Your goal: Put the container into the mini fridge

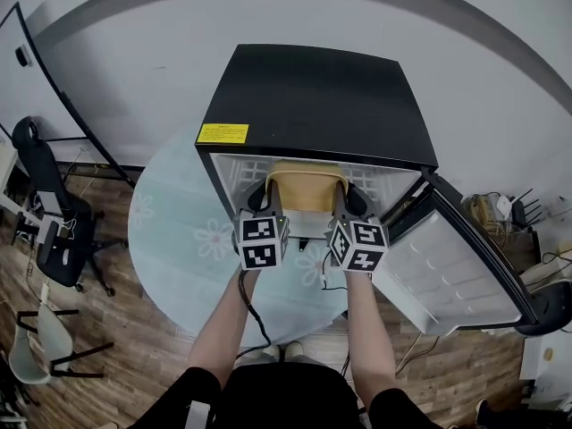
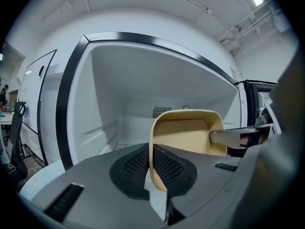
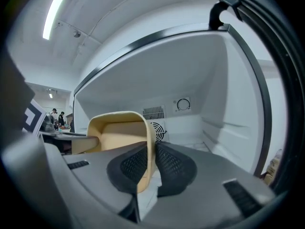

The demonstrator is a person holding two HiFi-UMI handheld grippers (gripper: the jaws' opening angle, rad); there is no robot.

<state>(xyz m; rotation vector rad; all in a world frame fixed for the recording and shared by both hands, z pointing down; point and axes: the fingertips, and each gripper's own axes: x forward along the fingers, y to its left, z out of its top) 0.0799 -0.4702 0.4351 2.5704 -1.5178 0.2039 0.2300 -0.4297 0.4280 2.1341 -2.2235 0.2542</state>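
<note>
Mini fridge (image 1: 322, 96) open, container (image 1: 307, 190) mouth up (left tongs (image 2: 152, 167), right tongs (image 3: 151, 167) pinching rims)

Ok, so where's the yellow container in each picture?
Head view: the yellow container is in the middle, at the mini fridge's open front.
Left gripper view: right of centre, rim pinched by the left hand-held gripper.
Right gripper view: left of centre, rim pinched by the right hand-held gripper.
Shared landmark: the mini fridge's white inside.

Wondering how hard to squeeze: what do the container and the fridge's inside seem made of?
The container: probably plastic, matte tan, thin wall with rounded corners. The fridge lining: likely moulded white plastic, smooth, with shelf ribs formed in its side walls.
</note>
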